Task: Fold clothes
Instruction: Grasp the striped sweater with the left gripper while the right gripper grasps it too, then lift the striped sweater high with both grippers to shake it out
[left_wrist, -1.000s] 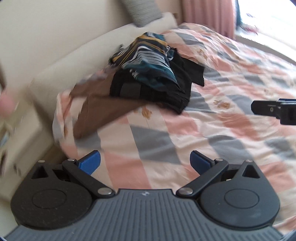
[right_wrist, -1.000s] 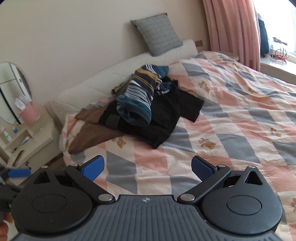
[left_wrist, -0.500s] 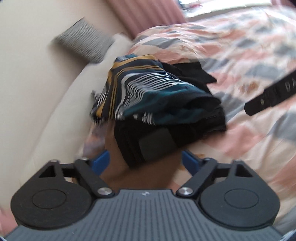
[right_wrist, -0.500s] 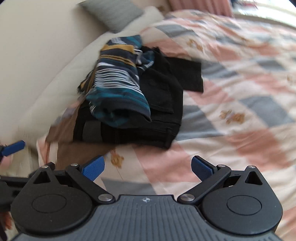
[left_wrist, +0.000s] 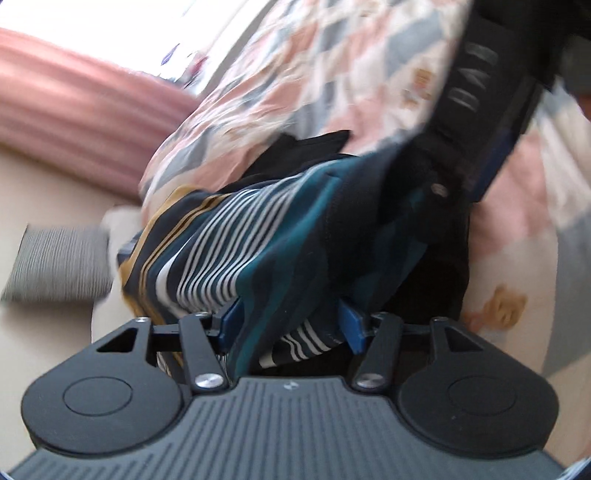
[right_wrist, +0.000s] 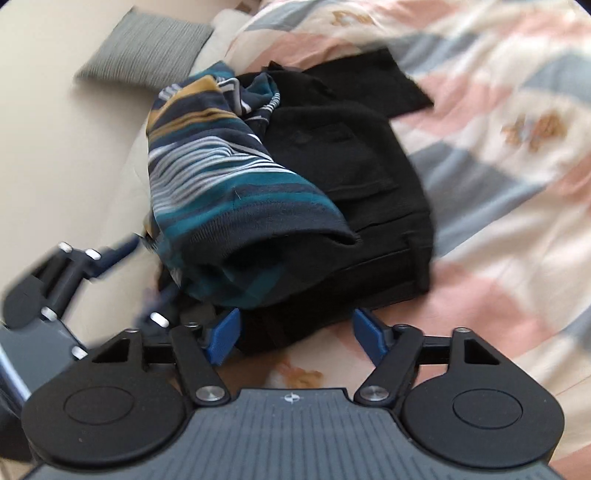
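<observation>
A striped teal, navy, white and mustard garment (left_wrist: 236, 254) lies on top of black clothes (right_wrist: 354, 177) in a pile on the bed. My left gripper (left_wrist: 290, 323) is open with a fold of the striped garment between its blue fingers. My right gripper (right_wrist: 295, 336) is open at the near edge of the pile, with the black cloth's edge between its fingers. The striped garment (right_wrist: 221, 184) hangs over the pile's left side. The left gripper (right_wrist: 92, 280) shows at the left in the right wrist view, and the right gripper's body (left_wrist: 476, 122) crosses the left wrist view.
The pile rests on a pink, grey and white checked quilt (right_wrist: 498, 155). A grey striped pillow (right_wrist: 147, 48) leans on the cream headboard (right_wrist: 55, 147). Pink curtains (left_wrist: 74, 122) hang by a bright window.
Both grippers have moved in close to the pile. The left gripper's fingers have come around the striped garment and narrowed. The right gripper has reached the black cloth's edge.
</observation>
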